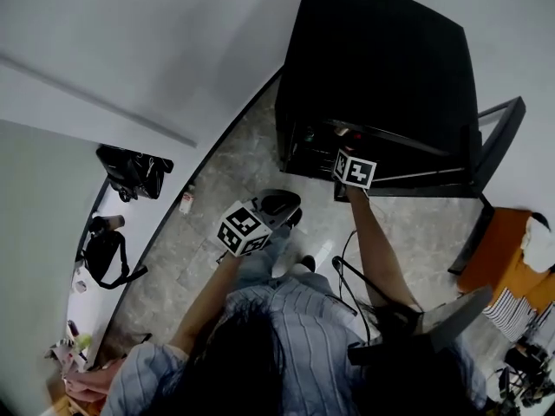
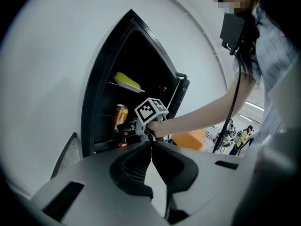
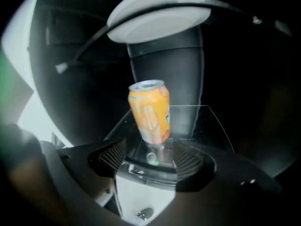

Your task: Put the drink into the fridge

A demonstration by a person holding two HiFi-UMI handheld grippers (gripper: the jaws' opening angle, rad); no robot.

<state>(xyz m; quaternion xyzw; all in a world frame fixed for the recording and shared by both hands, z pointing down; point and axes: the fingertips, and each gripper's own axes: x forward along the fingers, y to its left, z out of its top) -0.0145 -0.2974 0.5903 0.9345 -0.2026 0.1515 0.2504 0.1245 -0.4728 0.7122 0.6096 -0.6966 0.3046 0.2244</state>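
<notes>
Right gripper view is showing the orange drink can [image 3: 149, 112] standing on a glass shelf [image 3: 211, 121] inside the open black fridge [image 1: 373, 68]. The right gripper [image 3: 150, 155] is holding its jaws apart, one on each side of the can's base (a gap is showing at both sides). The left gripper [image 2: 151, 147] is hanging outside the fridge, its jaws pressed together on nothing.
</notes>
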